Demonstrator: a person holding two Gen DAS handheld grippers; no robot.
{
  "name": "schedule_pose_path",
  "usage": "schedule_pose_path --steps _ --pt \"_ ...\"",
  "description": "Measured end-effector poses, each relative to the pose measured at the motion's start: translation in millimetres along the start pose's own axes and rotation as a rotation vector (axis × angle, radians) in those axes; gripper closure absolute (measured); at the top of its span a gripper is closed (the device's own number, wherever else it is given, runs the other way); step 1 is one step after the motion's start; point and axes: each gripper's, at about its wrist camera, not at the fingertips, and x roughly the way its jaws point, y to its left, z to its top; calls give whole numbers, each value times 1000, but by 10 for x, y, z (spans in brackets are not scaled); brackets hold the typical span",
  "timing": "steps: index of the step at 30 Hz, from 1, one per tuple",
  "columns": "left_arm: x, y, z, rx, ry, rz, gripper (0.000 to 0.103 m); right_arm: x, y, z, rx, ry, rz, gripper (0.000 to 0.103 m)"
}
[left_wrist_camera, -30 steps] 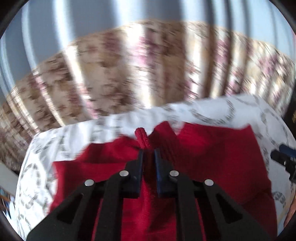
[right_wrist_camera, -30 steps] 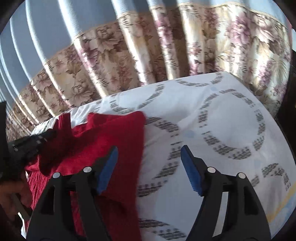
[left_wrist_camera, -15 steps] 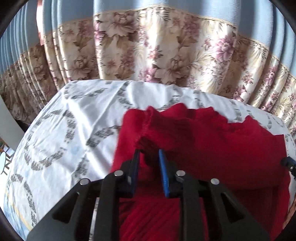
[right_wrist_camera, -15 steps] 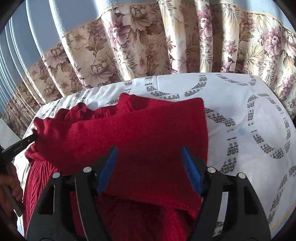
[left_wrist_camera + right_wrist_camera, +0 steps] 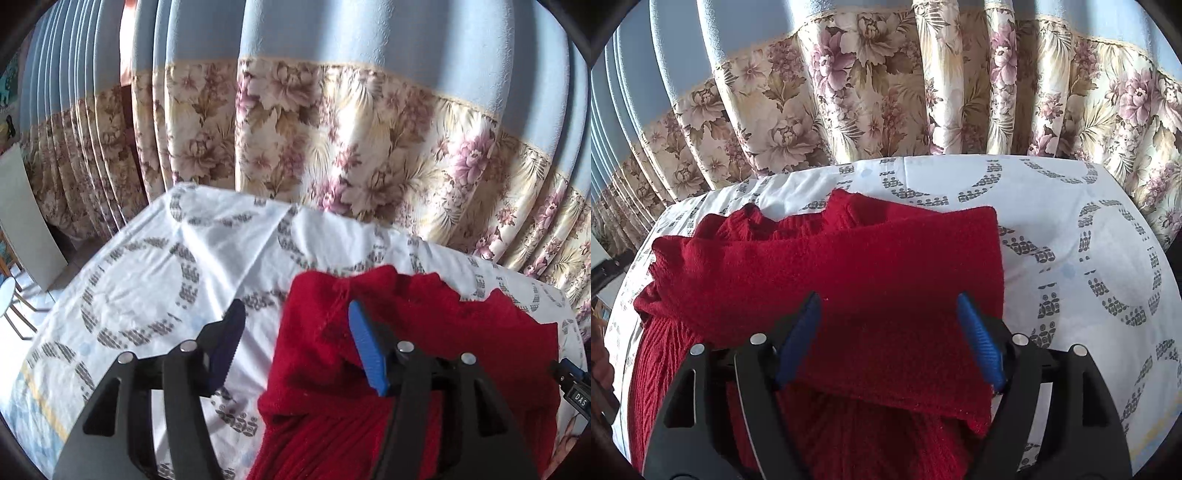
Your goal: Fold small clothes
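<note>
We see both grippers angled down over the sheet [image 5: 155, 266]. Left gripper [image 5: 295, 347] has just been opening: the red knit [image 5: 849, 266] it pinched a second ago now lies free, its edge between the spread fingers (contact with the right pad looks likely, unclear). Right gripper [image 5: 890, 339] is spread, straddling the folded layer.
</note>
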Motion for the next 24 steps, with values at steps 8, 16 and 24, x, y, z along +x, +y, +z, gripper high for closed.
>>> schedule_pose_path --steps 8,16,24 --pt "-28 65 -193 124 66 3 35 -114 -54 -83 -15 10 -5 21" --pt "-1097 680 -1367 307 106 7 26 -1202 -263 -1099 -90 39 -20 17" --pt "-1843 1211 -2341 131 157 62 24 -2098 -365 -2277 -87 41 -100 18"
